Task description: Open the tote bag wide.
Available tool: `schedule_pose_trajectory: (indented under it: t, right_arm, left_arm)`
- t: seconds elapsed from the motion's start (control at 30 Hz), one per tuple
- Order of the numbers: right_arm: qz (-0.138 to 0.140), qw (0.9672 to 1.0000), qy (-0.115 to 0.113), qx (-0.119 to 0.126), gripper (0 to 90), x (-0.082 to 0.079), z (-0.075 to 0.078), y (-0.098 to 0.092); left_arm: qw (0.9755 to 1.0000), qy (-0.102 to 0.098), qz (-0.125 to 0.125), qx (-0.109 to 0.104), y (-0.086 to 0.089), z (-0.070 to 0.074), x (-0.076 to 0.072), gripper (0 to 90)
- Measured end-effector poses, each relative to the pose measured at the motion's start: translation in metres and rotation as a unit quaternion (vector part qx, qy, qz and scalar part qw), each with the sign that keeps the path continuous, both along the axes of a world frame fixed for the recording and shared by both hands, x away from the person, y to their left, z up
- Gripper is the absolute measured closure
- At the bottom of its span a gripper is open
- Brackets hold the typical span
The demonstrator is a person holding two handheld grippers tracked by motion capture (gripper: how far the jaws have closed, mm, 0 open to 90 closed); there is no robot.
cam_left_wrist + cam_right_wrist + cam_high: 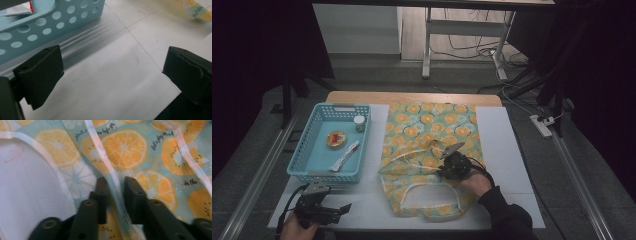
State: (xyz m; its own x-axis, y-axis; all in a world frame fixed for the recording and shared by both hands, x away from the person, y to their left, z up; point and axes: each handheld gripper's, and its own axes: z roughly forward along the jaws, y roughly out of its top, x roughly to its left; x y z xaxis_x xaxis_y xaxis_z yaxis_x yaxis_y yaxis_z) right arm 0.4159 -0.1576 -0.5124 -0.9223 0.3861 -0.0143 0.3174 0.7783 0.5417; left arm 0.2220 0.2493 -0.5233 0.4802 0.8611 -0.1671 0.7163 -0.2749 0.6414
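Orange-slice print tote bag: flat at mid-bench, handles toward the person. Right gripper: jaws pinched on a fold of the bag with its white trim. Left gripper: jaws wide apart, nothing held, near a blue basket.

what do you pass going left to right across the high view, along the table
left gripper → blue basket → orange-print bag → right gripper, pinching a fold of the bag → bare white mat
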Motion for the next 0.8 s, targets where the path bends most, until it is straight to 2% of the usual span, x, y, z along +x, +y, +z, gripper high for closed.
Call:
schedule_pose_trajectory:
  t: [0.1, 0.2, 0.27, 0.47, 0.63, 0.8]
  right_arm:
    - [0.002, 1.0, 0.004, 0.001, 88.1, 0.001, 0.001, 0.0]
    - [-0.004, 1.0, 0.008, 0.003, 88.9, 0.003, 0.003, -0.001]
    - [-0.01, 0.9996, 0.001, 0.027, 89.4, 0.005, 0.009, -0.003]
    - [-0.009, 0.9988, -0.003, 0.048, 89.6, 0.006, 0.019, -0.002]
    - [-0.009, 0.9983, 0.002, 0.057, 89.9, 0.009, 0.025, 0.002]
    - [-0.014, 0.9966, 0.011, 0.08, 90.0, 0.015, 0.036, 0.006]
  left_arm:
    - [1.0, 0.0, 0.001, -0.001, 0.0, 0.0, 0.0, 3.3]
    - [1.0, 0.0, 0.001, -0.002, 0.0, 0.0, 0.0, 3.3]
    - [1.0, 0.0, 0.0, -0.001, 0.0, 0.0, 0.0, 3.3]
    - [1.0, 0.001, 0.0, 0.0, 0.0, 0.0, 0.0, 3.3]
    - [1.0, 0.001, 0.001, 0.0, 0.0, 0.0, 0.0, 3.3]
    - [1.0, 0.003, 0.002, -0.002, 0.0, 0.0, 0.001, 3.3]
